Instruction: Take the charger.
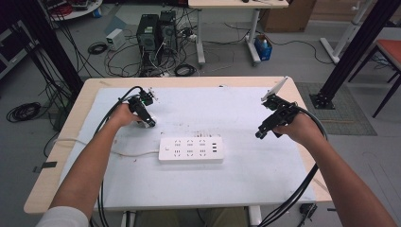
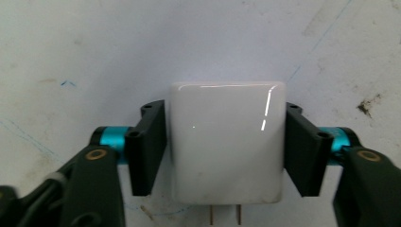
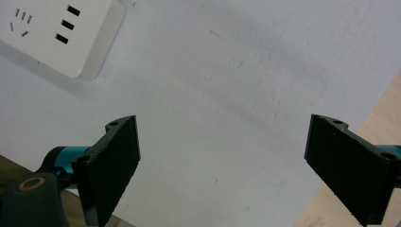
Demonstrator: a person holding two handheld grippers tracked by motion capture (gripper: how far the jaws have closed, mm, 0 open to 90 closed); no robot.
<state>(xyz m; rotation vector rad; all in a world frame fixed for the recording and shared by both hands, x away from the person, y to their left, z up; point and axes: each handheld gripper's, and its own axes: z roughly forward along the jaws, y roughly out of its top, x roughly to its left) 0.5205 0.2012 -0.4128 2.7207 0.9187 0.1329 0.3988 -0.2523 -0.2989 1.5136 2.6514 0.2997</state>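
Our left gripper [image 2: 226, 156] clamps the white charger [image 2: 228, 142] near the desk's left edge, prongs toward us, the power strip [image 1: 191, 150] lying mid-desk, while our right gripper [image 3: 227, 161] gapes wide and empty.

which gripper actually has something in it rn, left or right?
The left gripper: its jaws are clamped on the sides of a white plug adapter, prongs pointing back toward the camera. The right gripper has its jaws spread wide over the bare white mat.
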